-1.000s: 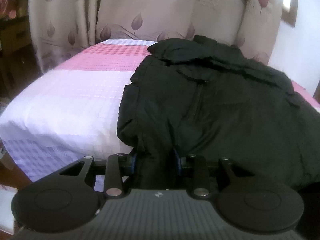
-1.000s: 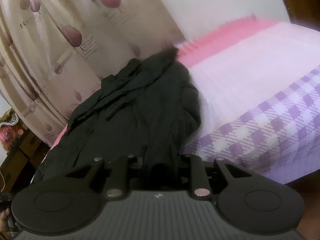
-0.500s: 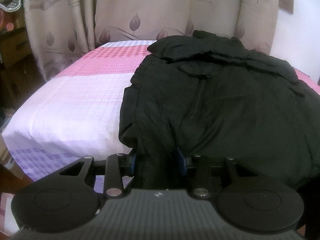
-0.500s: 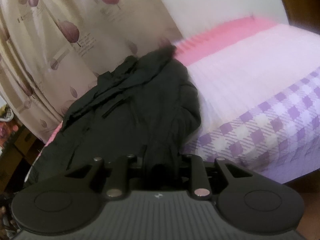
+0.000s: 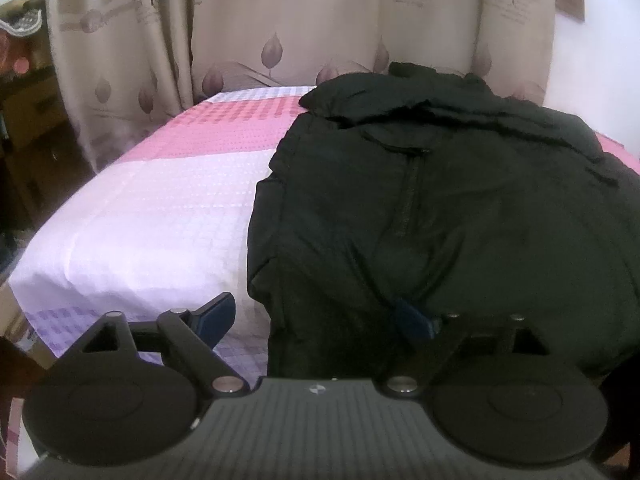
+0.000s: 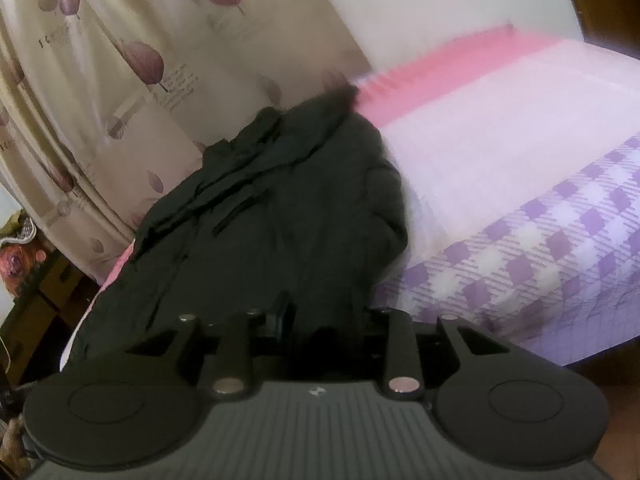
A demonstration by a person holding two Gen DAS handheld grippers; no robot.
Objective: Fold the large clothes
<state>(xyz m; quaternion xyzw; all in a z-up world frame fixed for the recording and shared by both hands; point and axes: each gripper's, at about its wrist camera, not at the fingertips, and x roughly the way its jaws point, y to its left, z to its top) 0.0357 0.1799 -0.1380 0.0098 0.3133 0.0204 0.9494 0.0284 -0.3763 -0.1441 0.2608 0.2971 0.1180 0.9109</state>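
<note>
The black jacket (image 5: 440,208) lies spread flat on the bed (image 5: 160,216), filling the stretch from centre to 3 o'clock in the left wrist view, its collar end bunched toward 12 o'clock against the curtain (image 5: 320,32) and its hem hanging over the near edge of the bed at 6 o'clock. A short zip line runs down its middle. In the right wrist view the same jacket (image 6: 280,208) runs from 6 o'clock up toward 11 o'clock, with the bedspread (image 6: 520,184) open beside it from 1 to 4 o'clock.

Readable writing sits only on the curtain: the word "love" at 12 o'clock and a large "R" just to 1 o'clock of it, above smaller script too fine to make out. The right wrist view shows more small print beside the printed leaves, also illegible.

The left gripper (image 5: 316,316) has just been opening; its jaws now stand wide apart. The hem lies between them, the blue pad at 7 o'clock clear of the cloth over the checked bedspread, the pad at 5 o'clock against the fabric's dark folds. Nothing is clamped.

The right gripper (image 6: 324,320) has its jaws narrowly spaced and just easing wider, with a thick fold of the hem between them; whether the pads press on it I cannot tell.
</note>
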